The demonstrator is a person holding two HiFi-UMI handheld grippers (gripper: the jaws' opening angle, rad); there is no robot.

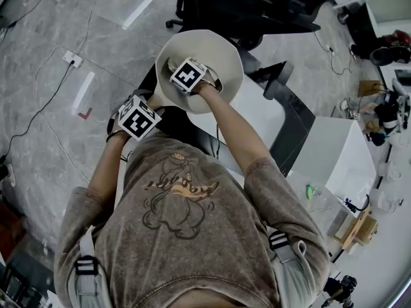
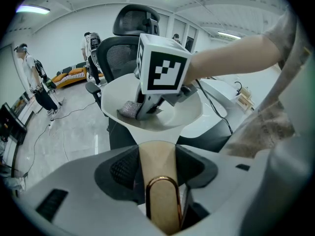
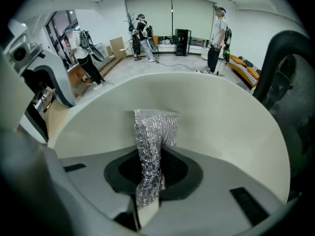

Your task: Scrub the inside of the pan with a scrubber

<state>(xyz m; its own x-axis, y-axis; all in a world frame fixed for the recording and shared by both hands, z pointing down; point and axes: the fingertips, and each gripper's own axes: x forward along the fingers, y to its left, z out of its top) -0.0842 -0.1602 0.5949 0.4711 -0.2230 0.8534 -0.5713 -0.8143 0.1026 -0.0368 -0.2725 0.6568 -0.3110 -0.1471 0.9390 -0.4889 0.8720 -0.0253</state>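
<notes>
A cream pan is held up in the air in front of the person. Its tan handle, which ends in a copper loop, lies between the jaws of my left gripper, which is shut on it. My left gripper shows below and left of the pan in the head view. My right gripper reaches into the bowl and is shut on a silver mesh scrubber. The scrubber rests against the pan's inner wall.
A black office chair stands just beyond the pan. A white desk with clutter is at the right. Cables run over the grey floor at the left. Two people stand far back in the room.
</notes>
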